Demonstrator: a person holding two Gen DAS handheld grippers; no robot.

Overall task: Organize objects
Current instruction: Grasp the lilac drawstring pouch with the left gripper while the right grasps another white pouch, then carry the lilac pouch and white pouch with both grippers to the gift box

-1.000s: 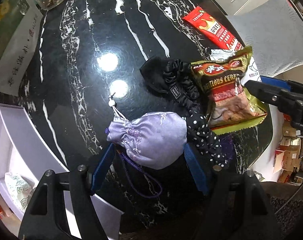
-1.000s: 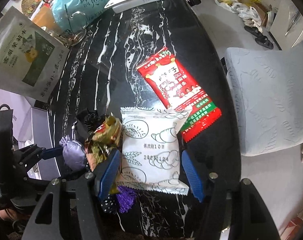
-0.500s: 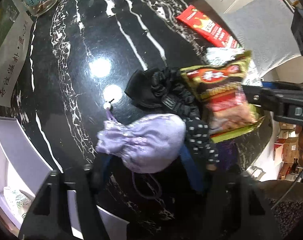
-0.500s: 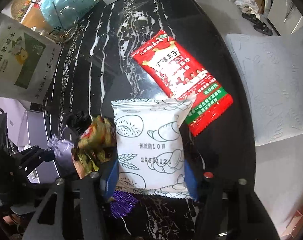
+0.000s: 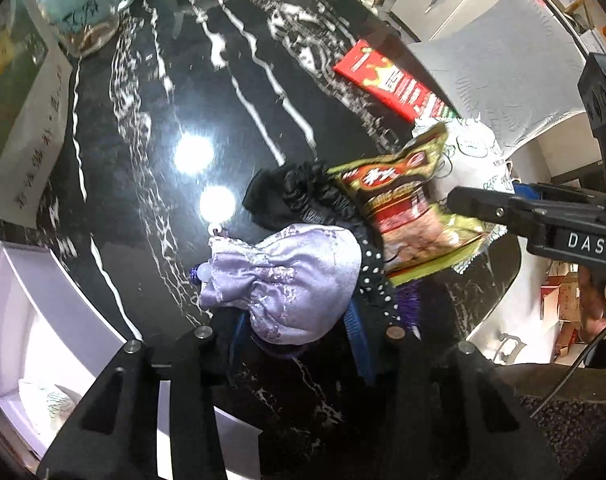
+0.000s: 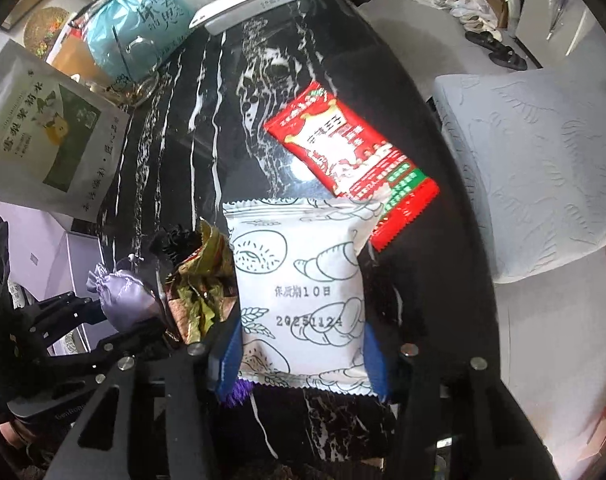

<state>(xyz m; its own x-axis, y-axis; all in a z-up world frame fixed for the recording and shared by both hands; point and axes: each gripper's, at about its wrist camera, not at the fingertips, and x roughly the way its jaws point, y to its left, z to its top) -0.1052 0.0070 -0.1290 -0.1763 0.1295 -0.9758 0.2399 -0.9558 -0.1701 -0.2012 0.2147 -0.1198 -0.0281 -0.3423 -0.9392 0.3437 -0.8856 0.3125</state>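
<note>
Lilac satin drawstring pouch (image 5: 291, 280) sits clamped in the left tool (image 5: 297, 326); at three o'clock, the right tool (image 6: 303, 354) grips a white printed snack packet (image 6: 299, 292) on the black marble worktop (image 5: 231, 92).

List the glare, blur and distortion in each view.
Left wrist: two lamp glare spots on the table, motion smear across its far veins and the red packet, fisheye bending at the edges. Right wrist: sharper, print on the white packet readable, rims curved, corners black.
</note>
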